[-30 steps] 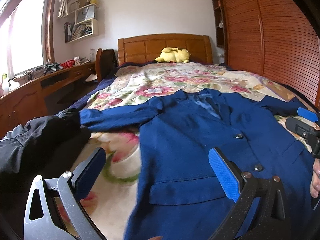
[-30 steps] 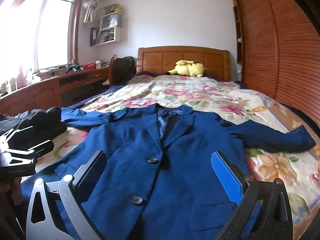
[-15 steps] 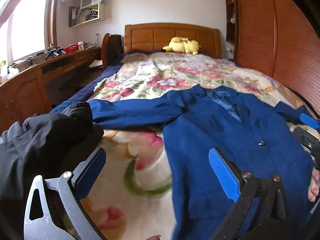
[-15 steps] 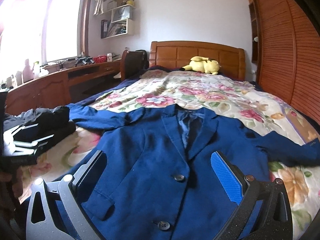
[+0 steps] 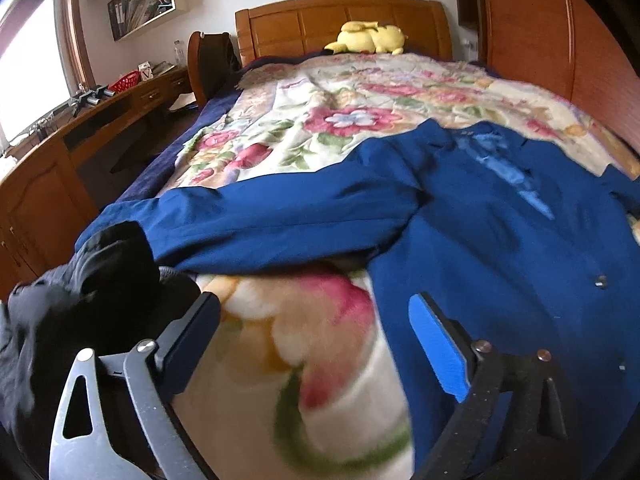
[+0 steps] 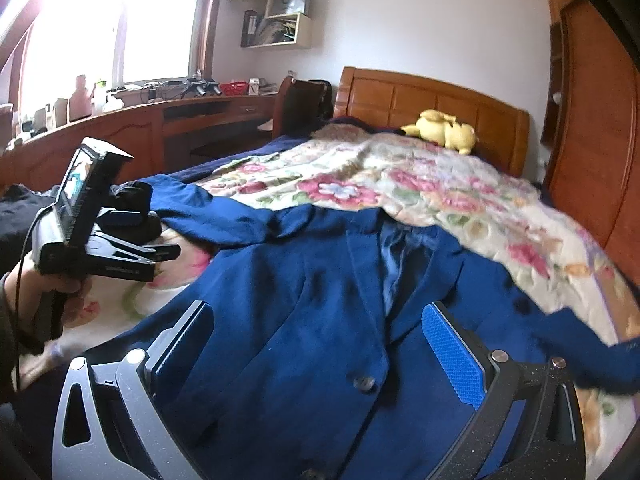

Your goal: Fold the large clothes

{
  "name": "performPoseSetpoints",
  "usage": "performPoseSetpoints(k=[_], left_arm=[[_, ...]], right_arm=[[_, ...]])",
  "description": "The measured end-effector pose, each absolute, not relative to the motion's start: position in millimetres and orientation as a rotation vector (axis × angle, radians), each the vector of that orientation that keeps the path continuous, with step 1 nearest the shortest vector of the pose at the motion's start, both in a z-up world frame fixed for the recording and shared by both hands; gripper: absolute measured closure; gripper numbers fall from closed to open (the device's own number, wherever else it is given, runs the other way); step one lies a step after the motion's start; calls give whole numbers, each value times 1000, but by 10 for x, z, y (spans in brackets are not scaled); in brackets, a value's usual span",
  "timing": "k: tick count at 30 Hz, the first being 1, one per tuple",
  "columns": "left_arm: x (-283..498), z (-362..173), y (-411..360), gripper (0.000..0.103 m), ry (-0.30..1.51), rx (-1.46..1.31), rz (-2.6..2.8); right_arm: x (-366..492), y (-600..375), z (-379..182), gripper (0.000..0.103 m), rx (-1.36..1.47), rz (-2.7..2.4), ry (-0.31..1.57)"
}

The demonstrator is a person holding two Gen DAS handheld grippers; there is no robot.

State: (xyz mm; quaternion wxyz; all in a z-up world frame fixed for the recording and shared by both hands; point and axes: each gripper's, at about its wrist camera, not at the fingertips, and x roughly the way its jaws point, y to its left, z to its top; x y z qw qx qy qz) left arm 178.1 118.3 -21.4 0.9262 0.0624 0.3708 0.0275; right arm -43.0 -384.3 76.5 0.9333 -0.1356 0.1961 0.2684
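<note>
A dark blue suit jacket [image 5: 500, 240] lies face up on the floral blanket, buttons showing. Its sleeve [image 5: 280, 220] stretches left, and the cuff touches a black garment [image 5: 80, 300]. My left gripper [image 5: 316, 344] hovers low over the blanket below that sleeve. Its jaws are closing, still wide apart, with no cloth pinched between them. The right wrist view shows the left gripper [image 6: 152, 236] held in a hand near the cuff. My right gripper [image 6: 316, 344] stands open above the jacket [image 6: 300, 300] front, over the lapel and a button, gripping nothing.
A yellow plush toy [image 5: 368, 36] rests by the wooden headboard [image 5: 340, 16]. A long wooden desk [image 6: 160, 128] with clutter runs along the left under the window. A wooden wardrobe [image 6: 592, 140] lines the right side. The floral blanket [image 5: 340, 120] covers the bed.
My left gripper has swung left and lower, from over the jacket's body to the blanket below the sleeve, closer to the black garment. The right gripper has shifted and rolled slightly, staying open.
</note>
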Motion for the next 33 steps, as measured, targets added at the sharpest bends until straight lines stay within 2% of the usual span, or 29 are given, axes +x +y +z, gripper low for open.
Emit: performPoseSetpoints(k=[11,16,18,20,22,28,33], left_arm=[[2393,-452,1188,41,900,247,121],[2533,-524,1197,50,944,297,146],[2573,-534,1217,60,950,298,146],[2587,-538,1213,88,961,305,122],[2590,-475,1180,95,944,309,109],[2525,-19,986,99,840,276,79],[2403,286,668,100,773,265,15]], right_arm=[[-104,-3827,582,0,-237,534,505],[-166,-3824,623,0,-225,548,505],[-174,-3828,627,0,-216,552,503],[-199,-3818,631,0,-208,559,504],[-187,-3851,609,0,-193,574,508],[-109,-3955,615,0,-145,582,513],[-158,-4009,668,0,-121,566,495]])
